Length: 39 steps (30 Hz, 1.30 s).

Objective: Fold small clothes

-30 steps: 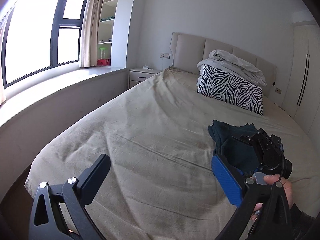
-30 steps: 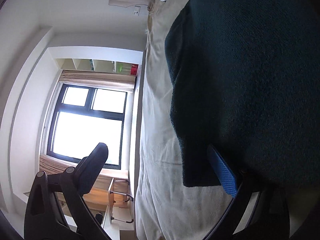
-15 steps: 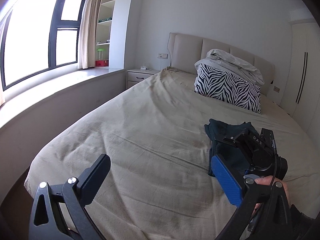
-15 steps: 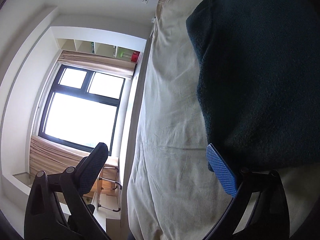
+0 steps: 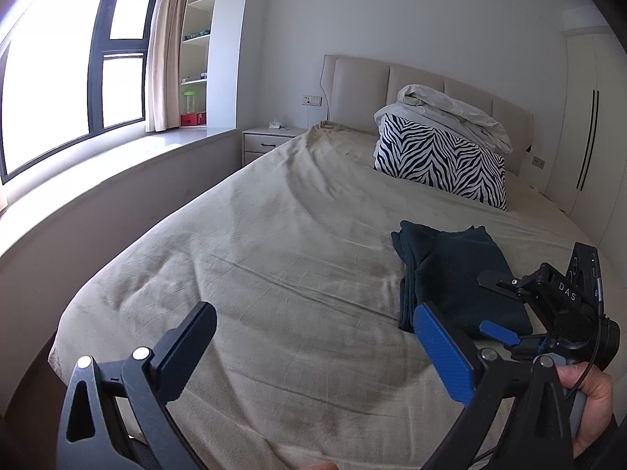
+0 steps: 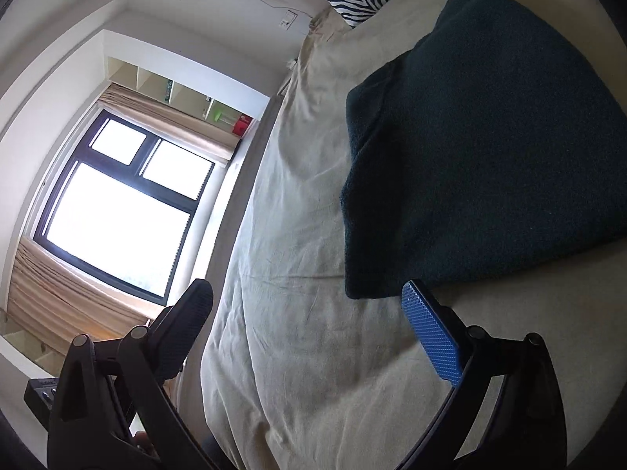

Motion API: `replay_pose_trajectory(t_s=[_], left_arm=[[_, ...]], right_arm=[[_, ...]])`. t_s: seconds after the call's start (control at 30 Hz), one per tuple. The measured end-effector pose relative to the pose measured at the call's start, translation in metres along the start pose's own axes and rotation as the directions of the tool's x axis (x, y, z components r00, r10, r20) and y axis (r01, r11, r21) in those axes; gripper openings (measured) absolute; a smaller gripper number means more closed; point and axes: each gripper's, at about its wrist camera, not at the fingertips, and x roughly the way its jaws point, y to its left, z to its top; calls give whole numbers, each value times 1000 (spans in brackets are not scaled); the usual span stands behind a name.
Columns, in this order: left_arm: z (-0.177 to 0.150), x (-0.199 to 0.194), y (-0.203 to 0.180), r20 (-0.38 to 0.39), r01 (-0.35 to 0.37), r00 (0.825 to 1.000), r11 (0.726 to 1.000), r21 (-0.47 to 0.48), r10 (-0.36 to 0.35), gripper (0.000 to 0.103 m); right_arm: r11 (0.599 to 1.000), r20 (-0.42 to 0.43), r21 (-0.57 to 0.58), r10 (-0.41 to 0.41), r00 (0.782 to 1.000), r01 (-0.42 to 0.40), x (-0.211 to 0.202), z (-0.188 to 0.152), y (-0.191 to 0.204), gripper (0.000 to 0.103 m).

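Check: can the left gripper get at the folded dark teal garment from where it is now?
Probably yes. The left gripper is open over bare bedsheet, and the folded dark teal garment lies flat; only the right gripper crowds its near edge.

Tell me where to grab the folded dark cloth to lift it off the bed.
Probably pinch the dark teal cloth at its stacked left edge, coming in low from the window side. The layers end there, flush and thick, so the jaws would catch all of them; the flat top offers no lip.
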Motion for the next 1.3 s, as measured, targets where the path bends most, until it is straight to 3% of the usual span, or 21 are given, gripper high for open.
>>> replay_pose_trajectory(t_s=[0.13, 0.3, 0.47, 0.57, 0.9, 1.3], left_arm=[[-1, -2, -22, -43, 6, 999, 999, 45, -4, 103], [1, -4, -55, -38, -19, 999, 992, 127, 25, 103], [3, -2, -81, -70, 31, 997, 979, 200, -17, 103], [3, 3, -88, -121, 81, 991, 975, 208, -57, 103], [-7, 24, -77, -209, 132, 973, 979, 155, -98, 103], [-14, 43, -67, -242, 122, 966, 983, 137, -87, 103]], right_arm=[[979, 144, -89, -170, 975, 183, -74, 3, -1, 99], [863, 288, -210, -394, 873, 459, -145, 7, 17, 99], [729, 372, -275, -520, 769, 627, -183, -4, 35, 99], [674, 396, -287, -564, 725, 681, -189, -9, 48, 99], [656, 376, -273, -600, 706, 703, -179, -25, 63, 99], [619, 360, -314, -625, 693, 720, -155, -32, 65, 99]])
